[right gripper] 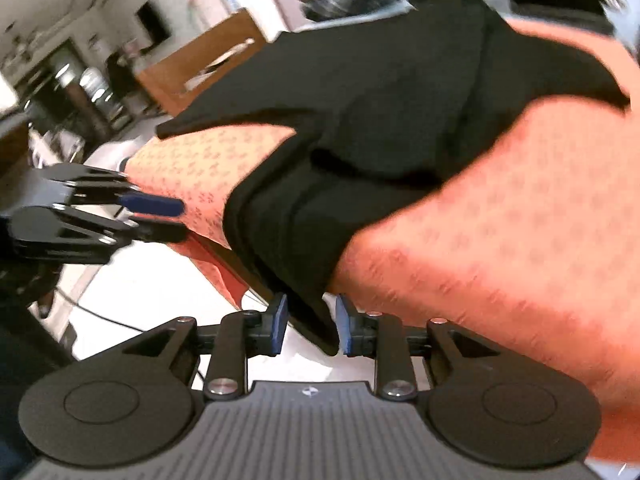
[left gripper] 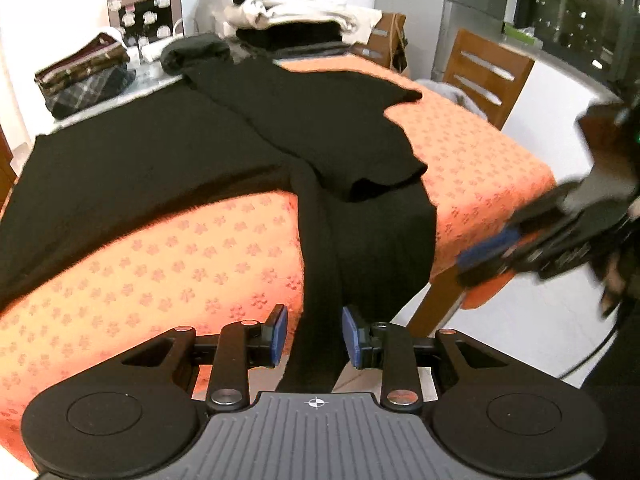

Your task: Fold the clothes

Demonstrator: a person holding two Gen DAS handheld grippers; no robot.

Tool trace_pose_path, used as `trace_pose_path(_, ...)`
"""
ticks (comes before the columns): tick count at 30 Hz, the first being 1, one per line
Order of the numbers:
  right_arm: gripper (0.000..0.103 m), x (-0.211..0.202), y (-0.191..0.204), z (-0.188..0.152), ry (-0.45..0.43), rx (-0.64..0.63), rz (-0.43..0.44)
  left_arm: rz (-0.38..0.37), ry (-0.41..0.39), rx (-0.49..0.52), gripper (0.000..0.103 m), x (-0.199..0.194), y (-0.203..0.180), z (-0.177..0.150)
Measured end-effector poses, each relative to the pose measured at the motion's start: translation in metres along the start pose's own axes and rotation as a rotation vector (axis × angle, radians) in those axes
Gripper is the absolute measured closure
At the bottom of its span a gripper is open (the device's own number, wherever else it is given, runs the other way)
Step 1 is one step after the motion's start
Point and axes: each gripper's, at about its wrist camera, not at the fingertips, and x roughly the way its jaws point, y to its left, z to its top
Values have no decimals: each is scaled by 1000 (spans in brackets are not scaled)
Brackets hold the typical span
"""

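Note:
A black garment [left gripper: 168, 160] lies spread on a table under an orange patterned cloth [left gripper: 180, 264]. One part of it hangs over the near table edge. My left gripper [left gripper: 315, 334] is open, its blue pads on either side of that hanging black strip, apart from it. My right gripper [right gripper: 311, 328] is open too, with the hanging hem of the garment [right gripper: 360, 128] between its pads. The right gripper also shows at the right of the left wrist view [left gripper: 492, 252], and the left gripper shows at the left of the right wrist view [right gripper: 160, 216].
Stacks of folded clothes stand at the far side: a tall dark and white pile [left gripper: 288, 8] and a plaid pile [left gripper: 84, 80]. Wooden chairs [left gripper: 484, 72] stand beyond the table's right side. White floor lies below the table edge.

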Motion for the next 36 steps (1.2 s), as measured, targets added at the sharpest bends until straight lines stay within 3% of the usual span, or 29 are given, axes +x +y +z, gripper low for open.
trace_pose_path(6, 68, 36, 8, -21, -101, 102, -59, 1, -56, 15, 66, -30, 8, 2)
trace_pose_path(11, 70, 54, 13, -27, -161, 99, -91, 4, -76, 30, 65, -47, 20, -4)
trace_pose_path(13, 98, 53, 14, -28, -176, 79, -75, 6, -79, 33, 64, -51, 25, -9)
trace_pose_path(19, 99, 12, 29, -17, -241, 53, 31, 3, -108, 27, 64, -63, 36, -19)
trace_pose_path(28, 99, -51, 23, 70, -386, 59, 92, 5, -211, 0, 62, -66, 50, 5)
trace_pose_path(31, 99, -55, 6, 108, -389, 62, 86, 19, -243, -26, 60, -61, 55, 21)
trace_pose_path(36, 99, -29, -43, 171, -335, 127, 45, 78, -260, -77, 60, -40, 61, 51)
